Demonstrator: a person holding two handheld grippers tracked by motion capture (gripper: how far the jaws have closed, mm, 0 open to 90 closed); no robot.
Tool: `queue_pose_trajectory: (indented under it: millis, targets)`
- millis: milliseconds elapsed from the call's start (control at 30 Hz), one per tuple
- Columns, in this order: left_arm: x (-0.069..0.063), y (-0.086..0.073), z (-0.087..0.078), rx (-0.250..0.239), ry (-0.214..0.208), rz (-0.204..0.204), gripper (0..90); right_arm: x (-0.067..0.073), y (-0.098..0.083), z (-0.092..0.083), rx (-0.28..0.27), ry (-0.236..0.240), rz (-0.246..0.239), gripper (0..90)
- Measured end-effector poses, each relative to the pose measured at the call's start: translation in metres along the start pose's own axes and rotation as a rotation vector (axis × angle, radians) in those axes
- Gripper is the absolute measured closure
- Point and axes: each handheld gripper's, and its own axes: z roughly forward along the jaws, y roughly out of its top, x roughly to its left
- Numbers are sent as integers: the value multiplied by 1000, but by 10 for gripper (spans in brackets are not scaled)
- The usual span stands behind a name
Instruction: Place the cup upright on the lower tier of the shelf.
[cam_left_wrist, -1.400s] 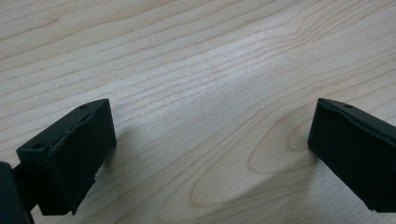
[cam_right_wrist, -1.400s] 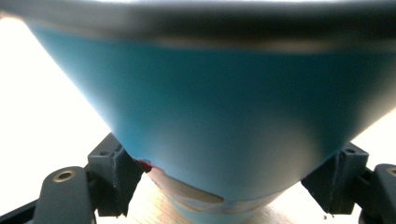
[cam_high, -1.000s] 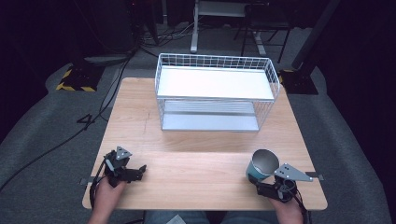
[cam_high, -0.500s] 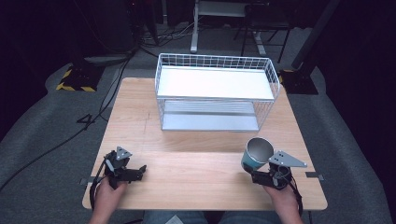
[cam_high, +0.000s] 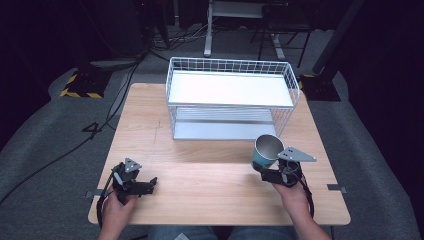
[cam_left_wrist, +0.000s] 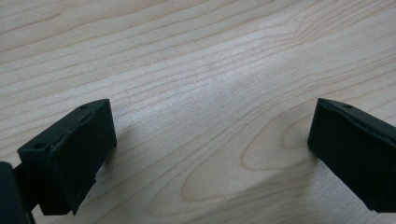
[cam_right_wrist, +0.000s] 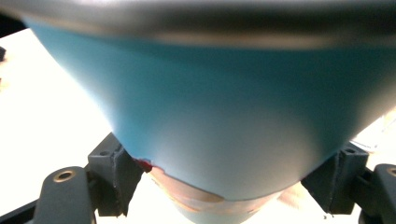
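The right gripper is clamped on the lower body of a teal cup with a metal rim, carried clear of the wooden table at about five o'clock. Since a second ago, gripper and cup have travelled from nearer the table's front right edge toward twelve o'clock and risen slightly. The left gripper rests at seven o'clock, jaws spread wide over bare wood, unmoved. A white wire rack stands at twelve o'clock, its lower shelf just beyond the cup.

Matt blue cup (steel-lined), wooden table
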Motion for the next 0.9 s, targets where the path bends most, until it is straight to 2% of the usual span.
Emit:
queue_pose_trajectory:
  millis: [233, 900]
  targets:
    - [-2, 0, 0, -2, 8, -9, 15, 1, 13, 23, 14, -5, -20, 232]
    - [-3, 1, 1, -1, 12, -14, 15, 6, 42, 79, 26, -11, -26, 232]
